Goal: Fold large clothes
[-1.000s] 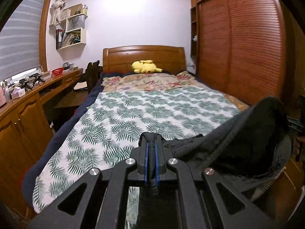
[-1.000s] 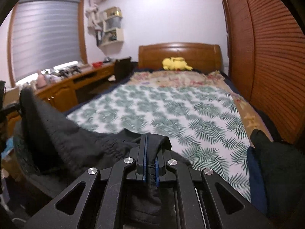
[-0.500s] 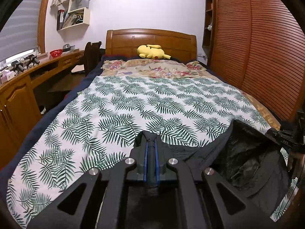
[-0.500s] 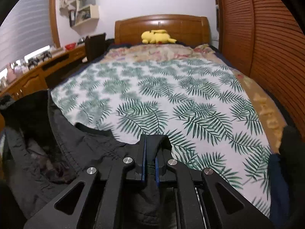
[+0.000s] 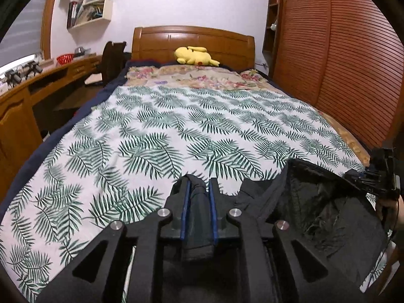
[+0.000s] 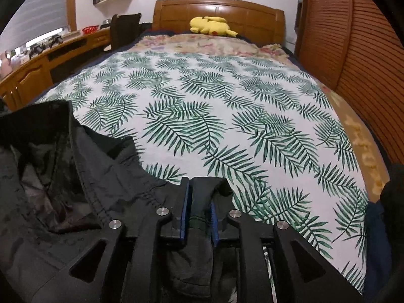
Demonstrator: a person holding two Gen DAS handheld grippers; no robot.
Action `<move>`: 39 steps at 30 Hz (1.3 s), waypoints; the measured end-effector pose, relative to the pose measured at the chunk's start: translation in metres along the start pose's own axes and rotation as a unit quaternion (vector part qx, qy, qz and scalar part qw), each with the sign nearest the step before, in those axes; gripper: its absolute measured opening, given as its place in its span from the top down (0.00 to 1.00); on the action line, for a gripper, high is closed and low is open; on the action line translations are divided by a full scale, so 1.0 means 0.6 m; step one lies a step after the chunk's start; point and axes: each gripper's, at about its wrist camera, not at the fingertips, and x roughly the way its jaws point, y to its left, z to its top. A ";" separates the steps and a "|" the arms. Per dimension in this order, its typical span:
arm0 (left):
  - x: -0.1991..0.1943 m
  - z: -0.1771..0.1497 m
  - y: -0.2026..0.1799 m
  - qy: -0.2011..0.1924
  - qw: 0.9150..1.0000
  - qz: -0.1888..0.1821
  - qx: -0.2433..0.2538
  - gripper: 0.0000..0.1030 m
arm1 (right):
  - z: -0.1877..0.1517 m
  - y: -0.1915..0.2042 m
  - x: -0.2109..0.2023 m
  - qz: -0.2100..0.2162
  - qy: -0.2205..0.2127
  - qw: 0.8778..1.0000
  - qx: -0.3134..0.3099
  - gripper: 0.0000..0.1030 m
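A large black garment (image 5: 320, 212) lies over the near end of the bed, its inner lining showing; it also fills the lower left of the right wrist view (image 6: 58, 176). My left gripper (image 5: 198, 189) is shut on a fold of its edge. My right gripper (image 6: 199, 192) is shut on another fold of the same edge. The right gripper also shows at the right edge of the left wrist view (image 5: 378, 176). The garment hangs slack between the two grippers, low over the bedspread.
The bed has a white bedspread with green palm leaves (image 5: 192, 116), a floral cover and a yellow plush toy (image 5: 194, 55) near the wooden headboard. A wooden desk (image 5: 38, 80) runs along the left. A slatted wooden wardrobe (image 5: 341, 50) stands on the right.
Both grippers have moved forward and down over the bed, bringing the garment from hanging in the air to resting on the near bedspread. The jaws now stand slightly wider around thicker fabric.
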 end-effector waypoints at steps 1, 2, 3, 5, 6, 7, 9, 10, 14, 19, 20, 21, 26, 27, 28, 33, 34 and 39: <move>-0.003 -0.002 -0.001 -0.001 1.000 0.000 0.001 0.85 | 0.001 0.001 -0.001 -0.002 0.005 1.000 0.000 0.57; -0.007 -0.003 -0.002 -0.003 1.000 0.002 0.004 0.83 | 0.002 0.003 -0.004 -0.012 0.007 1.000 -0.003 0.48; -0.013 -0.003 -0.002 -0.006 1.000 0.000 0.007 0.81 | 0.004 0.004 -0.009 -0.027 0.004 1.000 -0.004 0.35; -0.022 -0.005 -0.001 -0.011 1.000 -0.006 0.008 0.78 | 0.010 0.002 -0.024 -0.038 -0.004 0.999 0.002 0.34; -0.026 -0.006 -0.001 -0.011 1.000 -0.010 0.009 0.77 | 0.014 0.001 -0.032 -0.037 -0.004 0.999 0.011 0.33; -0.029 -0.009 0.000 -0.009 1.000 -0.013 0.010 0.76 | 0.016 0.002 -0.038 -0.034 -0.004 0.999 0.015 0.33; -0.033 -0.013 0.000 -0.007 1.000 -0.015 0.012 0.74 | 0.023 0.012 -0.050 -0.033 -0.007 0.999 0.012 0.33; -0.035 -0.017 0.000 -0.006 1.000 -0.016 0.014 0.74 | 0.027 0.022 -0.056 -0.034 -0.009 0.999 0.006 0.33; -0.042 -0.035 -0.002 0.001 1.000 -0.021 0.018 0.72 | 0.040 0.070 -0.067 -0.017 -0.016 1.000 -0.010 0.32; -0.054 -0.058 -0.003 0.008 0.999 -0.023 0.027 0.69 | 0.050 0.150 -0.055 0.014 -0.013 0.999 -0.038 0.32; -0.056 -0.062 -0.003 0.009 0.999 -0.023 0.028 0.69 | 0.050 0.164 -0.052 0.018 -0.014 0.999 -0.042 0.32; -0.060 -0.067 -0.003 0.010 0.999 -0.023 0.030 0.68 | 0.051 0.185 -0.046 0.025 -0.011 0.998 -0.049 0.32; -0.074 -0.080 -0.003 0.008 0.999 -0.025 0.030 0.67 | 0.055 0.249 -0.020 0.040 0.003 0.997 -0.073 0.32; -0.077 -0.082 -0.001 0.008 0.999 -0.025 0.030 0.67 | 0.056 0.262 -0.014 0.038 0.006 0.996 -0.081 0.32; -0.079 -0.085 0.000 0.008 0.999 -0.026 0.029 0.67 | 0.058 0.269 -0.009 0.038 0.007 0.996 -0.084 0.32; -0.085 -0.089 0.004 0.008 0.999 -0.028 0.032 0.67 | 0.070 0.287 0.024 0.027 0.026 0.994 -0.102 0.32; -0.085 -0.090 0.004 0.007 0.999 -0.028 0.032 0.67 | 0.071 0.288 0.032 0.021 0.030 0.993 -0.109 0.32; -0.088 -0.088 0.006 0.003 0.999 -0.030 0.032 0.67 | 0.077 0.275 0.083 0.013 0.077 0.991 -0.112 0.32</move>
